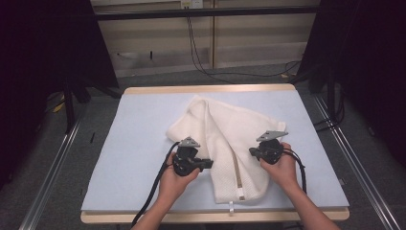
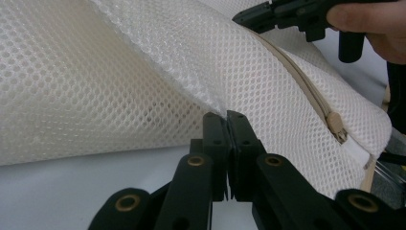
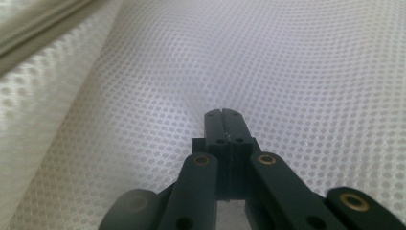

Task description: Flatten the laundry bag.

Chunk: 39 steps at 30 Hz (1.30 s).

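A wooden-edged table [image 1: 210, 89] carries a pale blue mat [image 1: 139, 143], and a crumpled white mesh bag [image 1: 225, 139] lies on the mat's middle.

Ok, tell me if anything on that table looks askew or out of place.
The white mesh bag lies crumpled and slanted across the blue mat, one layer folded over another, its beige zipper running diagonally. The left gripper pinches a fold at the bag's edge; the right gripper is shut against the mesh. Nothing is torn or spilled.

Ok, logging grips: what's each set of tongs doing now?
Left tongs: shut on the white mesh bag.
Right tongs: shut on the same bag.
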{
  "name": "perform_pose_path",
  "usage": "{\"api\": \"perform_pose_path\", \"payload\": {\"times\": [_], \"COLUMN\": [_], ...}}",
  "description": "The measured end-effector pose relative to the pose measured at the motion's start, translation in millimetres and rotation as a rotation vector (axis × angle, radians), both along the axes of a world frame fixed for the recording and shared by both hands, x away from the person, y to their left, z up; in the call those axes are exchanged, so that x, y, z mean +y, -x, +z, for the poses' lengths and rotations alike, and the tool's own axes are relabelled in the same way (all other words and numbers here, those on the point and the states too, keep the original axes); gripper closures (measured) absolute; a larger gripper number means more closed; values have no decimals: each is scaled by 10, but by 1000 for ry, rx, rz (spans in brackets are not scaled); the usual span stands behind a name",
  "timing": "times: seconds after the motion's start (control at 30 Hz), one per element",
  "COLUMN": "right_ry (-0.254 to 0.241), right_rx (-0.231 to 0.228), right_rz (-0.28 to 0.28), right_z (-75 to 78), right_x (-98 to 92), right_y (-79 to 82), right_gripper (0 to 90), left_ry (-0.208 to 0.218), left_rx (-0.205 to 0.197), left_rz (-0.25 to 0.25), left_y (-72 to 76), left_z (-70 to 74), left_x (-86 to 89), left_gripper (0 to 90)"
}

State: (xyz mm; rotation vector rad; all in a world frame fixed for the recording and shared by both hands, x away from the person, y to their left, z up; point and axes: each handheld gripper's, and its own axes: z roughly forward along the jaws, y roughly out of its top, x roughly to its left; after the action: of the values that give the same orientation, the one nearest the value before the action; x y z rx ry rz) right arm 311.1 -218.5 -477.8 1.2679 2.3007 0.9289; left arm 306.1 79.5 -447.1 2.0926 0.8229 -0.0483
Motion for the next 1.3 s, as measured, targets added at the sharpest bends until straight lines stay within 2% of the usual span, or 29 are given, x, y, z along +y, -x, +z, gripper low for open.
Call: {"api": "perform_pose_path", "payload": {"times": [0.13,0.17,0.2,0.27,0.33,0.43,0.47,0.5,0.53,0.57,0.6,0.63,0.67,0.73,0.8,0.83,0.9,0.97,1.03,1.07,1.1,1.23,1.3], "right_ry": [3,49,69,45,19,-44,-71,-70,-51,-52,-61,-49,-52,-92,-103,-111,-143,-93,-54,-49,-44,-34,-23], "right_rx": [-29,-49,-61,-49,-51,-83,-68,-66,-75,-78,-60,-65,-47,-28,-19,-23,-12,-11,1,15,-4,-20,-32], "right_rz": [-59,-82,-91,-127,-148,-123,-91,-77,-71,-73,-91,-94,-91,-52,35,53,130,168,172,172,174,164,165], "right_z": [3,6,3,-14,-26,23,44,61,76,73,72,64,57,31,25,28,32,40,4,-14,-42,-60,-67], "right_x": [-118,-156,-188,-312,-411,-411,-386,-349,-326,-323,-324,-333,-336,-301,-176,-120,29,156,202,204,199,194,206], "right_y": [-68,-89,-104,-138,-134,-73,-62,-43,-23,-17,-10,-2,14,37,72,81,87,107,115,118,115,105,103], "right_gripper": [900,900,900,900,900,900,900,900,862,731,703,685,661,593,544,520,487,502,500,500,503,475,513], "left_ry": [-7,-6,-4,5,-4,-12,-12,-16,-23,-20,-18,-20,-22,-18,-22,-18,-19,-21,-24,-22,-24,-17,-19], "left_rx": [2,2,1,1,1,2,-3,-2,-1,-1,1,2,6,9,2,6,6,12,17,14,14,15,12], "left_rz": [-10,-9,-10,2,-9,-10,-10,-13,-17,-15,-17,-16,-22,-21,-21,-25,-27,-33,-38,-34,-37,-30,-32], "left_y": [0,-1,-5,-9,-13,-9,-4,5,15,23,29,35,39,45,49,51,54,61,67,69,67,76,84], "left_z": [10,7,4,-2,-3,-13,-21,-25,-26,-30,-37,-40,-41,-46,-52,-55,-59,-58,-50,-50,-48,-57,-55], "left_x": [-9,-12,-13,-14,-13,-27,-33,-38,-38,-40,-39,-37,-28,-27,-33,-41,-48,-45,-30,-23,-11,-3,-5], "left_gripper": [878,878,879,879,879,879,878,878,878,878,879,878,879,878,879,878,878,878,878,878,878,878,878]}}
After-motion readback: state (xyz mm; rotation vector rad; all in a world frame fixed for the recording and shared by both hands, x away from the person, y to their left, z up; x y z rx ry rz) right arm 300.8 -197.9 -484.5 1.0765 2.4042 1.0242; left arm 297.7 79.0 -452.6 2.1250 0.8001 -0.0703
